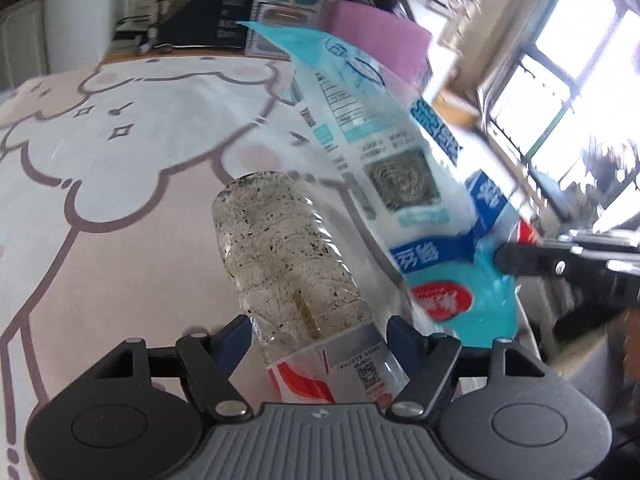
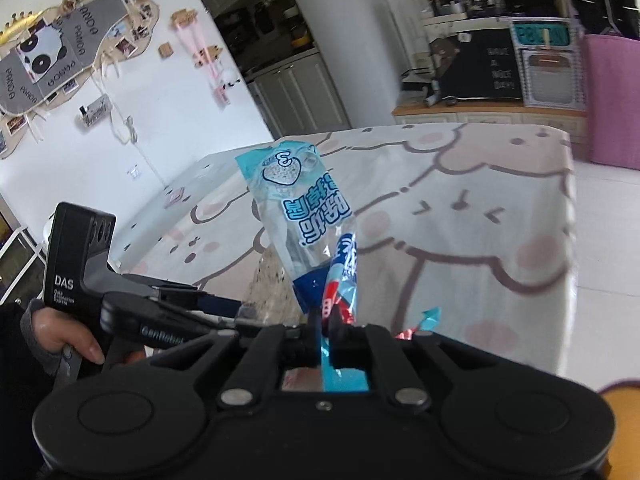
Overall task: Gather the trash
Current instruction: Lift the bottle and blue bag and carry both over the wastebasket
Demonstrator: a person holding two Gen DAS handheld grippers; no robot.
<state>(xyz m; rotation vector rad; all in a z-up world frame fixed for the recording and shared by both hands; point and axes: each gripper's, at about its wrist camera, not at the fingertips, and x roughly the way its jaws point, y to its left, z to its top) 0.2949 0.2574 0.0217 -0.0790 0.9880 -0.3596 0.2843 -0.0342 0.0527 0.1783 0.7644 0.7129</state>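
Note:
My left gripper (image 1: 320,332) is shut on a crushed clear plastic bottle (image 1: 280,248) with dark specks inside and a red and white label, held above the table. My right gripper (image 2: 327,320) is shut on the lower end of a blue and clear snack wrapper (image 2: 300,208), which stands up from the jaws. In the left wrist view the wrapper (image 1: 384,152) hangs just right of the bottle, with the right gripper's fingers (image 1: 520,258) pinching its blue end. In the right wrist view the left gripper (image 2: 216,304) and the bottle (image 2: 264,284) sit low left, behind the wrapper.
A table with a pink and white cartoon cloth (image 1: 120,160) lies under both grippers; its far right edge (image 2: 570,240) drops to a white floor. A purple bin (image 2: 612,100) stands beyond that edge. A counter with a black board (image 2: 488,72) is behind.

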